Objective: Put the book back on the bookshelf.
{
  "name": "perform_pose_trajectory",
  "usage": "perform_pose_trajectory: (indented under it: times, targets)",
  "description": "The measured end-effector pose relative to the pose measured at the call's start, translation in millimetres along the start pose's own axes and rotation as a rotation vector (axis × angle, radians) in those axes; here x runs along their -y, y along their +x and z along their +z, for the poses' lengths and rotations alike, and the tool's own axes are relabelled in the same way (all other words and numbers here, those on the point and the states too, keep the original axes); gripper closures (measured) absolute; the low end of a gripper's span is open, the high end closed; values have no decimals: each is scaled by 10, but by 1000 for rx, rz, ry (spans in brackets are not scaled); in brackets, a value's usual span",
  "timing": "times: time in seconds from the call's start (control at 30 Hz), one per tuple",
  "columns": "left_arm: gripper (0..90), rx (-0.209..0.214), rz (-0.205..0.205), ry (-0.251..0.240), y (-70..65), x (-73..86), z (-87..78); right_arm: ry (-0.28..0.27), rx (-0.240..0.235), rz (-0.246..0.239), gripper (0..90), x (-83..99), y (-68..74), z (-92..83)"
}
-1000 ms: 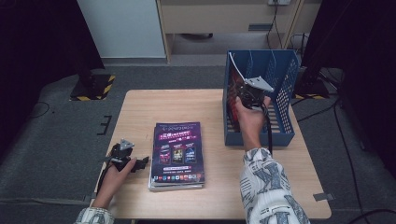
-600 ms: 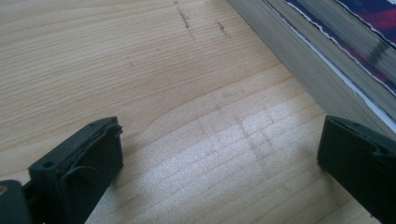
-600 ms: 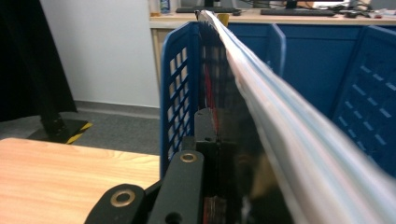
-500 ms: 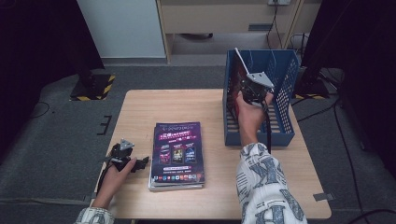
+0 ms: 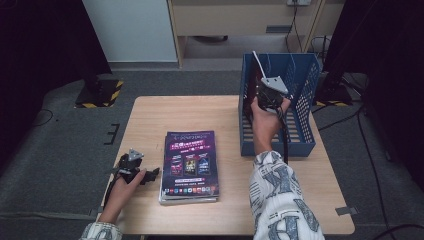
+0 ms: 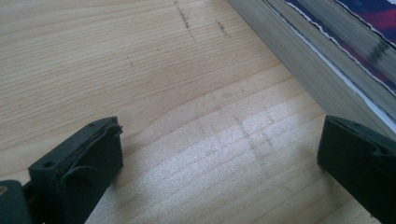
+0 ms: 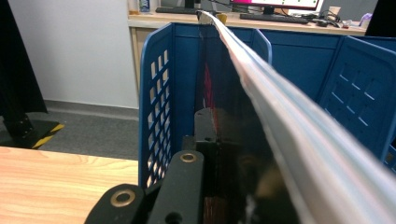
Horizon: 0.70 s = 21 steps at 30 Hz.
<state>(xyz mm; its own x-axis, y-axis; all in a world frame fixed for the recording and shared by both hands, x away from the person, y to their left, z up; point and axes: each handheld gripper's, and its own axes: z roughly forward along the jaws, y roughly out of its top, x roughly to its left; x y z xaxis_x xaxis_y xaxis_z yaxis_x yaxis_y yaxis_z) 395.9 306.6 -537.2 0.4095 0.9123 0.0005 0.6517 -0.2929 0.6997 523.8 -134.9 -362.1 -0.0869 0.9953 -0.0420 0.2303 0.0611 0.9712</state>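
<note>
- My right gripper (image 5: 264, 89) is up over the blue file rack (image 5: 305, 131) at the far right of the table (image 5: 150, 120), jaws clamped tight on a magazine (image 5: 256, 61).
- That magazine stands on edge inside the rack, tilted, its top corner poking above the rack's rim; in the right gripper view its pale page edge (image 7: 289, 126) sweeps up and away from my jaws, close beside the rack's slotted left wall (image 7: 156, 116).
- My left gripper (image 5: 142, 175) rests low on the table near its front left edge, jaws wide apart with nothing between them (just bare wood (image 6: 205, 140)).
- Just beside it lies the stack of magazines (image 5: 190, 165), flat, purple cover up; the left gripper view catches the stack's page edges (image 6: 299, 60) close to one jaw.
</note>
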Motion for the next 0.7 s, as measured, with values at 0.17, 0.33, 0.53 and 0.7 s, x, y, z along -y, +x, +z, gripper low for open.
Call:
perform_pose_trajectory:
  times: [0.17,0.33,0.53,0.7]
  targets:
    - [0,0,0,0,0,0,0,-2,9,-21,870,21,17,21]
    - [0,0,0,0,0,0,0,-3,10,-16,870,44,20,24]
    - [0,0,0,0,0,0,0,-9,-23,-4,867,105,91,19]
    - [0,1,1,0,-1,0,0,-12,-60,-6,840,112,177,17]
